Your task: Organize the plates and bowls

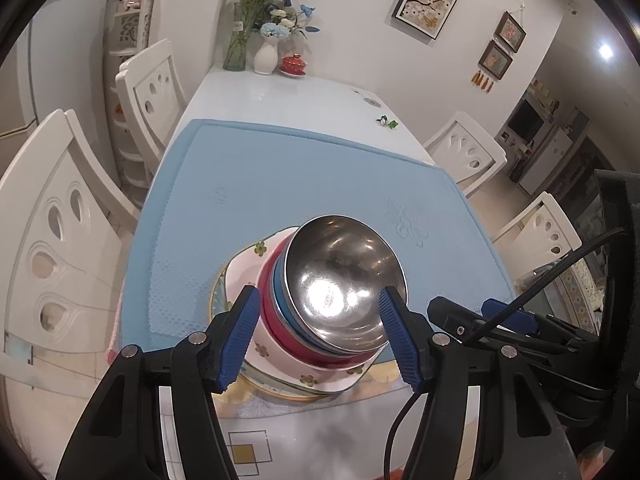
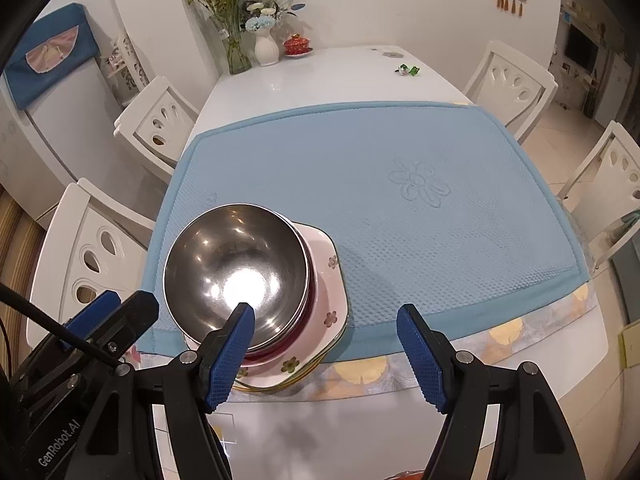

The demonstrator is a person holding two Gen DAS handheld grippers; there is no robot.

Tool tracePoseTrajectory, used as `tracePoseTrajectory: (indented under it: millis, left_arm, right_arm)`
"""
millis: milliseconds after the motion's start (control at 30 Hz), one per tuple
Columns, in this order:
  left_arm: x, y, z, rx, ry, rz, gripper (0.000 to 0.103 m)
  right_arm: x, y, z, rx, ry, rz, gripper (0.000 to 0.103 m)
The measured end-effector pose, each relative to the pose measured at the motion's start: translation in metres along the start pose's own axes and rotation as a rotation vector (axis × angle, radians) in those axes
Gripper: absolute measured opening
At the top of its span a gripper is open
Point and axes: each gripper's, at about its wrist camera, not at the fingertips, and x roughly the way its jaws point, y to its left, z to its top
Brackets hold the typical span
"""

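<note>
A steel bowl (image 1: 340,280) is stacked atop nested bowls on floral plates (image 2: 320,320), at the near edge of the blue mat (image 2: 400,208). Beside this stack, the left claw (image 1: 320,340) and right claw (image 2: 328,352) are held spread, gripping nothing.

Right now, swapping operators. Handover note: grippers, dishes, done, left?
Left gripper: open, fingers either side of the steel bowl, no grip visible.
Right gripper: open, empty, to the right of the stack.
Dishes: steel bowl nested on blue bowl and red bowl, on floral plates, at the near edge of the blue mat.
Done: everything is in one stack.
Left: probably nothing but checking the stack sits steady.
</note>
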Motion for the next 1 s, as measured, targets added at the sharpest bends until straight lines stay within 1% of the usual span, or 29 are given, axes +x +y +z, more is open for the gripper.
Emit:
tracePoseTrajectory:
  millis: [100,233,433,667,767,900,1000]
  left_arm:
    - [-0.003,-0.002,0.001,0.006,-0.01,0.0,0.06]
    - [-0.005,-0.005,0.0,0.01,-0.001,-0.015,0.064]
    - [-0.007,-0.006,-0.002,0.014,-0.007,0.002,0.064]
    - [-0.003,-0.003,-0.004,0.001,0.015,0.002,0.064]
    - [-0.002,-0.003,-0.004,-0.002,0.024,-0.003,0.064]
    - [-0.002,-0.003,-0.004,-0.005,0.029,-0.015,0.068]
    - [-0.001,-0.002,-0.004,-0.006,0.033,-0.018,0.068]
  right_arm:
    - [-0.003,0.0,0.001,-0.001,-0.009,-0.003,0.071]
    - [-0.007,0.0,-0.001,-0.011,-0.026,-0.02,0.071]
    - [-0.004,0.002,-0.004,-0.014,-0.009,-0.016,0.071]
    - [-0.001,0.003,-0.008,-0.011,0.013,-0.015,0.071]
    - [-0.001,0.003,-0.009,-0.008,0.012,-0.018,0.071]
    - [-0.003,0.001,-0.009,0.003,0.007,-0.02,0.071]
    - [-0.003,0.0,-0.01,0.004,0.006,-0.022,0.071]
